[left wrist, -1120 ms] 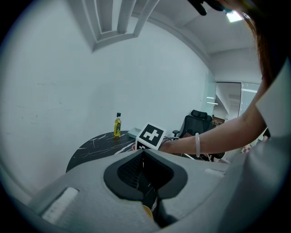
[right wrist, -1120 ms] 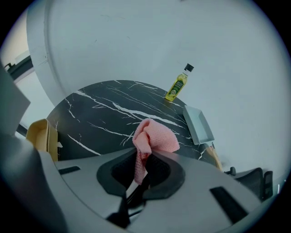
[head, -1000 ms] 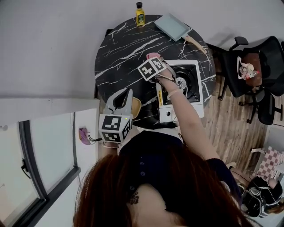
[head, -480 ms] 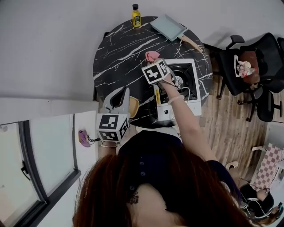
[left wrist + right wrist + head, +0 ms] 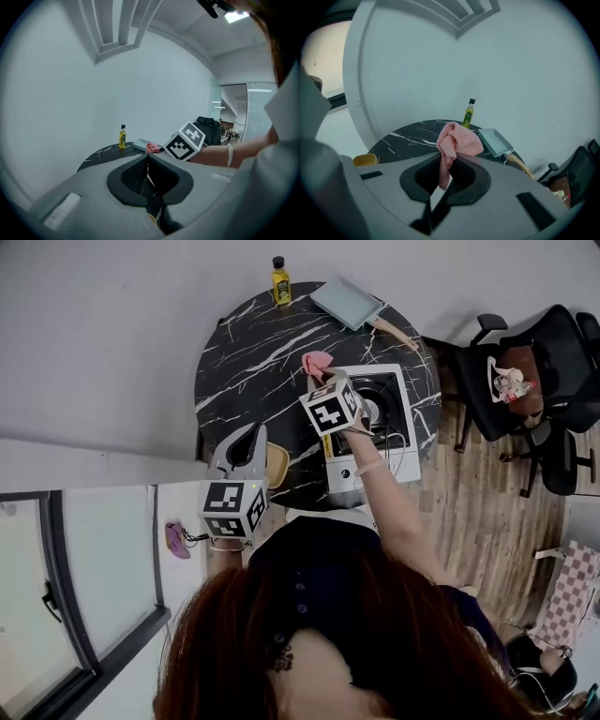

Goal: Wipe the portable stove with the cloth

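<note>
Round black table [image 5: 253,343], white-veined marble finish, stands on a plank floor [image 5: 487,484] beside a plain wall. The white square stove [image 5: 405,432] sits by the table's right edge, with bare top to its left. Right gripper [image 5: 449,161]: jaws clamped on the bunched pink knit cloth [image 5: 457,140], at the stove's far left corner. Left gripper [image 5: 147,161]: jaws together, empty, at the near edge. Bottle [image 5: 279,280] and flat pan [image 5: 347,302] occupy the far rim.

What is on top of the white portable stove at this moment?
Only its black burner grate shows on the white portable stove. The right gripper, shut on the pink cloth, and the person's forearm cover part of it, so anything there is hidden.
</note>
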Motion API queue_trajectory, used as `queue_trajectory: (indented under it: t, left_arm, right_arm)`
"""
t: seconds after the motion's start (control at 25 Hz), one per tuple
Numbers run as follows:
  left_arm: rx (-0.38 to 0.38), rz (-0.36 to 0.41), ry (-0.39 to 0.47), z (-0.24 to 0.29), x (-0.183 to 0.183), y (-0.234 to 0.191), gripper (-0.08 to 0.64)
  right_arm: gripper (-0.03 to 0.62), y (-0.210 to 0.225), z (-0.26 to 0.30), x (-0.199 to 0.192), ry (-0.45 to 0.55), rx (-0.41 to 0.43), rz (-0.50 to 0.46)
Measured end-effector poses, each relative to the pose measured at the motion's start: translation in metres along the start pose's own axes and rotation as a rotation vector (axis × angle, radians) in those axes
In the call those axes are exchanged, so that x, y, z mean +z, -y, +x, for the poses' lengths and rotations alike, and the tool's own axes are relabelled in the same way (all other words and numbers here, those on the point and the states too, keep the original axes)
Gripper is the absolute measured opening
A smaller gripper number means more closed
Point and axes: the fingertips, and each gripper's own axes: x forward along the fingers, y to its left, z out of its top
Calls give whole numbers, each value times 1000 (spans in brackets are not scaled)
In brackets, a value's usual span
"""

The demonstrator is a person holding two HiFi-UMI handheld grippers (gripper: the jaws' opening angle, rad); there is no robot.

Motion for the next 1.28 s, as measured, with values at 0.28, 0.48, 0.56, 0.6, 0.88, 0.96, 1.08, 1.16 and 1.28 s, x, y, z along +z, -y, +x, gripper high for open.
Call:
queue_trajectory:
  t: [0.28, 0.48, 0.56, 0.6, 0.88, 0.96, 1.08, 1.16, 1.28]
  left_arm:
    - [14, 18, 36, -12, 8, 8, 12]
    - [20, 29, 57, -18, 15, 16, 12]
    - [21, 33, 62, -20, 16, 19, 12]
    - [20, 36, 63, -21, 17, 21, 12]
    - [21, 40, 87, -26, 24, 36, 12]
    - [25, 41, 95, -27, 26, 40, 12]
    - [32, 40, 106, -29, 27, 45, 12]
    - [36, 37, 112, -30, 26, 50, 12]
    - [39, 35, 117, -32, 26, 58, 12]
  right_arm:
    - [41, -4, -49, 12, 123, -1, 43]
    - [41, 1, -83, 19, 203, -20, 56]
    - [40, 2, -94, 18, 220, -24, 67]
    - [40, 2, -99, 17, 229, -23, 74]
    - [40, 3, -140, 11, 293, -32, 81]
    - [40, 5, -152, 9, 307, -39, 79]
    - [40, 8, -169, 5, 331, -45, 86]
    - [40, 9, -179, 2, 345, -44, 87]
    - [40, 11, -192, -3, 363, -39, 80]
